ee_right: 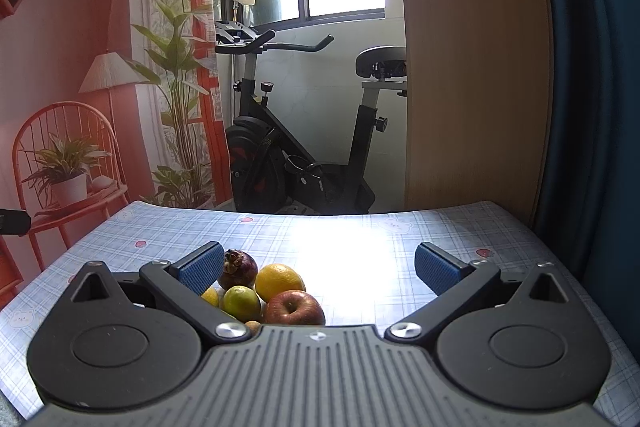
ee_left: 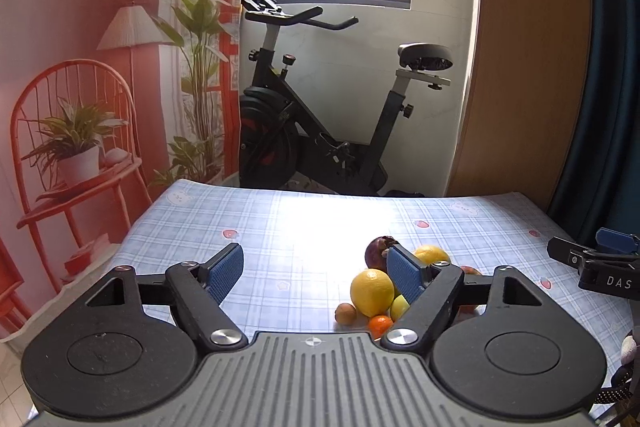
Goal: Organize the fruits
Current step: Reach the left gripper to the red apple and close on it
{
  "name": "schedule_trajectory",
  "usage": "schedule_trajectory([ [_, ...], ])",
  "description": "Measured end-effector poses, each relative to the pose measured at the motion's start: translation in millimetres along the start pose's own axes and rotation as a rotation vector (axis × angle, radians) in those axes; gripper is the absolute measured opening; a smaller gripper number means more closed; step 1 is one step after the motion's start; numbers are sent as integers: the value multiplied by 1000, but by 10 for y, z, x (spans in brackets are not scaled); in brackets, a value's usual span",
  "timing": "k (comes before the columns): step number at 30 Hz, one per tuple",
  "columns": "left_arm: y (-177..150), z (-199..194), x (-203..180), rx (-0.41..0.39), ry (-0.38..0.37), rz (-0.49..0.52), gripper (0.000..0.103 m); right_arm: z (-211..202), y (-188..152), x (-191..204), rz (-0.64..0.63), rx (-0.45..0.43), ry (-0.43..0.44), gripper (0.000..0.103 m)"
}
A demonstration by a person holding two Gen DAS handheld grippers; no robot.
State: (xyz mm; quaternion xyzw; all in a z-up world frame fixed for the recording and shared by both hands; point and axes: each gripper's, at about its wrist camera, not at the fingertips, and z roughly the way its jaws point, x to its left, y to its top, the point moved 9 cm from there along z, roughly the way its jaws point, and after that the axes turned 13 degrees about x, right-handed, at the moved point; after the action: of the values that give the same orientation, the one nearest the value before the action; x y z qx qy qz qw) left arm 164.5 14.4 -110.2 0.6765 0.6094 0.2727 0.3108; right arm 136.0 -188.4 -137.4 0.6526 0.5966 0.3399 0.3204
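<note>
While both jaws stand apart and empty, the left hand-held gripper [ee_left: 316,273] should centre on the yellow citrus [ee_left: 372,291] low right of centre; the right hand-held gripper [ee_right: 320,269] waits over the apple [ee_right: 295,308].

The tablecloth [ee_right: 352,239] looks a glossy, smooth plastic sheet; the apple [ee_right: 295,308] shines waxy; the gripper pads [ee_right: 434,270] — blue, ribbed rubber — sit on matt black plastic arms [ee_right: 180,301].

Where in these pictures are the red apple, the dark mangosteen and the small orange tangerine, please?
Red apple [ee_right: 295,308]: right wrist view, its front skin.
Mangosteen [ee_right: 239,269]: right wrist view, its dark side.
Tangerine [ee_left: 380,325]: left wrist view, its top.
</note>
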Motion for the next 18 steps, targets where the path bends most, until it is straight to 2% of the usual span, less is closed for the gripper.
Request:
schedule_trajectory([
  [4,-16,208,9,31,-2,18,81,182,-85,12,-53,54,-10,103],
  [7,-29,331,-10,83,-46,31,80,270,-123,13,-63,72,10,103],
  [10,-41,421,10,107,-1,49,80,361,-156,-9,-54,91,16,103],
  [12,-53,447,15,115,-3,54,80,409,-182,-12,-56,96,28,103],
  [17,-48,638,30,155,-13,49,71,543,-230,28,-98,119,42,103],
  [18,-53,670,30,163,-12,48,66,579,-242,29,-104,126,45,103],
])
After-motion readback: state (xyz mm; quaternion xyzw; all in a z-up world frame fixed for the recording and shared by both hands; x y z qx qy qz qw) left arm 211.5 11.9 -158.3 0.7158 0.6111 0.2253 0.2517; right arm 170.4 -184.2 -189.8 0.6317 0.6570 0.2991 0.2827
